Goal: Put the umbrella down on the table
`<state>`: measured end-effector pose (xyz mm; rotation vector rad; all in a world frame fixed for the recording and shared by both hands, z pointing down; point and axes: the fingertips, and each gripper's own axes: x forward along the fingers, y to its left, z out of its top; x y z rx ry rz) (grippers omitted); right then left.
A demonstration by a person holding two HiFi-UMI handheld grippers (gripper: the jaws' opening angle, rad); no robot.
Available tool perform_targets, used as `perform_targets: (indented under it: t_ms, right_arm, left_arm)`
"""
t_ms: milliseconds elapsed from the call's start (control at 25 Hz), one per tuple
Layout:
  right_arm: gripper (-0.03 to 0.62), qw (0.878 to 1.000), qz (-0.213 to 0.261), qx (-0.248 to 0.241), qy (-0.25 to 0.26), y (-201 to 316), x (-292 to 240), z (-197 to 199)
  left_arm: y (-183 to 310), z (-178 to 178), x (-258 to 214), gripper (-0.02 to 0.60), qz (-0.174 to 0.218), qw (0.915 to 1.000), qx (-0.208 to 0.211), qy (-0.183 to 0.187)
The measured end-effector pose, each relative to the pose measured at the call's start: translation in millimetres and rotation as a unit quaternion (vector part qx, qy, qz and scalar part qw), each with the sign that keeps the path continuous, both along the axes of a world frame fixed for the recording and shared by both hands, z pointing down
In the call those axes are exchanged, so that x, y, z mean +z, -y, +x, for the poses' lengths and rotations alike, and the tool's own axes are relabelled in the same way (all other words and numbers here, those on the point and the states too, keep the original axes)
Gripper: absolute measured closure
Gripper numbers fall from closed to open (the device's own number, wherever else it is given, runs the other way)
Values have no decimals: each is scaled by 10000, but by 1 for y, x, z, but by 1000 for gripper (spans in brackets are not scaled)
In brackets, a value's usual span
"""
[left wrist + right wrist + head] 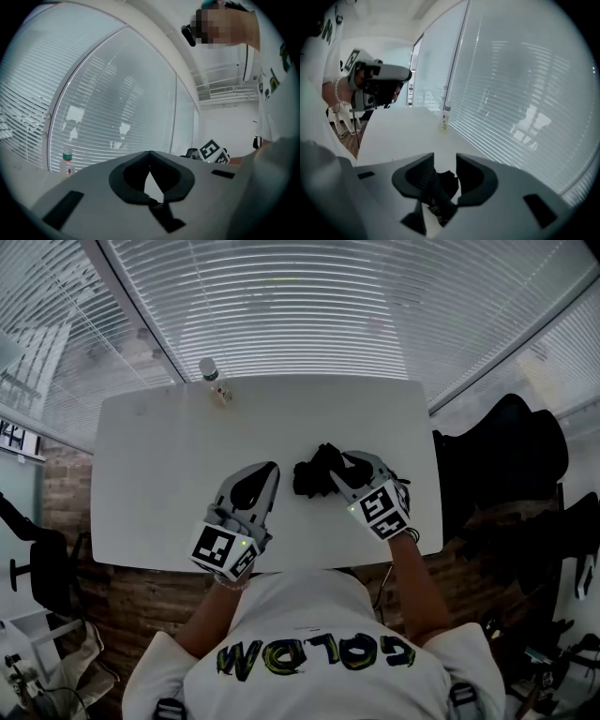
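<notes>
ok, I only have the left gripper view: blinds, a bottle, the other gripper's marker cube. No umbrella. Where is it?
Observer: The umbrella lies folded on the table, right of centre in the head view.
Operator: Right gripper on it?
Observer: The right gripper has its jaws apart. The umbrella shows in the gap, and no pad seems to press it.
Operator: And my gripper, relative to it?
Observer: The left gripper sits left of the umbrella, with a strip of bare table between them.
</notes>
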<state>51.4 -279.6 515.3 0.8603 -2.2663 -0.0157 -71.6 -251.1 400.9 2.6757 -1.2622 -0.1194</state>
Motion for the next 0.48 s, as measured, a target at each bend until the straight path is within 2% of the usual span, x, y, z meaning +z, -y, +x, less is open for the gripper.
perform_targets:
  t_ms: [240,360,480]
  right_arm:
    - [471,9928,259,176,1153,-3,-51,-7]
    - [483,9860,411,177,1608,-8,-77,-10]
    - [524,9774,548,213,2031,-12,-100,-14]
  left_arm:
    - [3,3,0,571,-21,10000,11,46]
    - [2,5,-4,571,13,10000,12,54]
    - [3,4,-6,571,29,10000,8,42]
